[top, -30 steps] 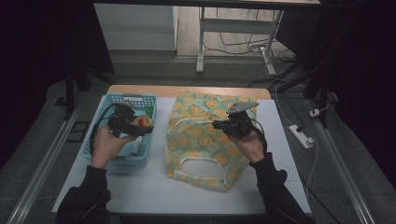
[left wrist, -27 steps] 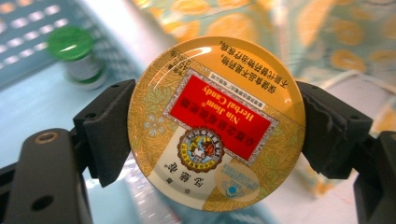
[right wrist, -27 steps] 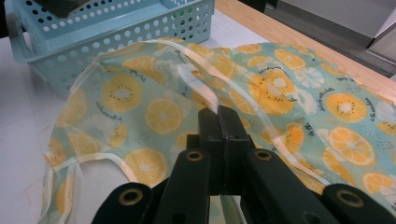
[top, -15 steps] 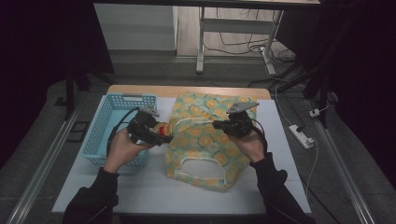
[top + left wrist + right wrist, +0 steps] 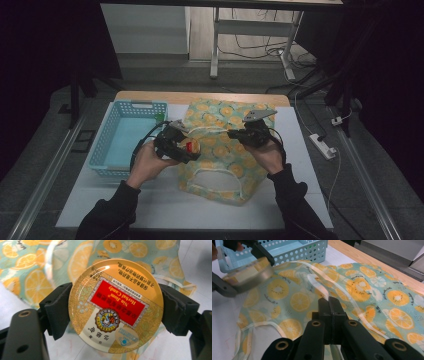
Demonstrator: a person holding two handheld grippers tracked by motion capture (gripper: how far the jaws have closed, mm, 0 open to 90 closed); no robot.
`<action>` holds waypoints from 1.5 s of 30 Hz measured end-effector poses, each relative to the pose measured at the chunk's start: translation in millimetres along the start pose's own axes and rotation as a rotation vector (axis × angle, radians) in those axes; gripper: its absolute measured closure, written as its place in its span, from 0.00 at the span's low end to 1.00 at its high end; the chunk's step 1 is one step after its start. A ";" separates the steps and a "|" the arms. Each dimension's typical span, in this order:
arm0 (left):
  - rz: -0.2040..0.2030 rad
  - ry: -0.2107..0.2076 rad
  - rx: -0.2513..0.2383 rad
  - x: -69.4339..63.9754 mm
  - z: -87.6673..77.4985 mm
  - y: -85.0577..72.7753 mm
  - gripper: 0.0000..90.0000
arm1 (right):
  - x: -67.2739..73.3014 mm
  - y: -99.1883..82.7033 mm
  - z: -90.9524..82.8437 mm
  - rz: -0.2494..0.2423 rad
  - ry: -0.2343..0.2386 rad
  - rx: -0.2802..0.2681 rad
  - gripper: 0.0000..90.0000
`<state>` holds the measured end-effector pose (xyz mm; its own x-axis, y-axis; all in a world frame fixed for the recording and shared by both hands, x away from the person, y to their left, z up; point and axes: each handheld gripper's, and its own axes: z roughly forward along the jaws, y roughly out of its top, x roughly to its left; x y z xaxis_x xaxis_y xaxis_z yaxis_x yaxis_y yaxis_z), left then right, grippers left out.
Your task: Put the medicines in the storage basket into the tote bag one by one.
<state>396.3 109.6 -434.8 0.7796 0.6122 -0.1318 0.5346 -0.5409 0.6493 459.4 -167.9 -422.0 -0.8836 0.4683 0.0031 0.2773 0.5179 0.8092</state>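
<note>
Gold-lidded candy tin sits clamped flat between the left gripper pads, just beside the bag mouth. Right gripper, closed on the citrus-print bag handle, lifts it open, apparently for loading.

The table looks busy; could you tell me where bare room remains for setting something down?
The white table is bare along its near edge left of the fruit-print bag, and in a strip right of the bag. The blue basket's floor looks free. The middle is crowded with both grippers and the bag.
</note>
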 end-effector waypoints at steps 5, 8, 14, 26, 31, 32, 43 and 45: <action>0.014 -0.012 0.007 -5.3 12.4 5.7 0.22 | 1.8 0.4 0.6 -0.002 0.003 0.001 1.00; 0.022 -0.018 0.010 -8.4 19.3 8.7 0.22 | 2.6 0.0 1.7 -0.005 0.004 0.003 1.00; 0.036 -0.034 0.013 -14.1 33.4 14.9 0.22 | 3.9 0.5 1.5 -0.006 0.005 0.002 1.00; 0.060 -0.053 0.026 -17.0 68.2 25.7 0.22 | 6.8 1.0 2.3 -0.014 0.010 0.002 1.00; 0.058 -0.049 0.017 -14.7 78.0 29.6 0.22 | 8.6 1.6 3.3 -0.015 0.013 0.002 1.00; 0.053 -0.051 0.012 -14.0 79.9 30.4 0.22 | 9.0 1.8 3.3 -0.016 0.013 0.001 1.00; 0.039 -0.012 -0.011 -5.3 97.8 36.2 0.22 | 10.7 1.0 5.9 -0.016 0.023 0.008 1.00; 0.035 -0.008 -0.009 -4.3 101.5 36.8 0.22 | 10.1 0.0 7.1 -0.011 0.026 0.011 1.00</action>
<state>445.7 28.6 -486.4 0.8005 0.5883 -0.1143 0.5035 -0.5568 0.6606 453.2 -158.1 -426.2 -0.8960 0.4440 0.0095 0.2715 0.5308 0.8028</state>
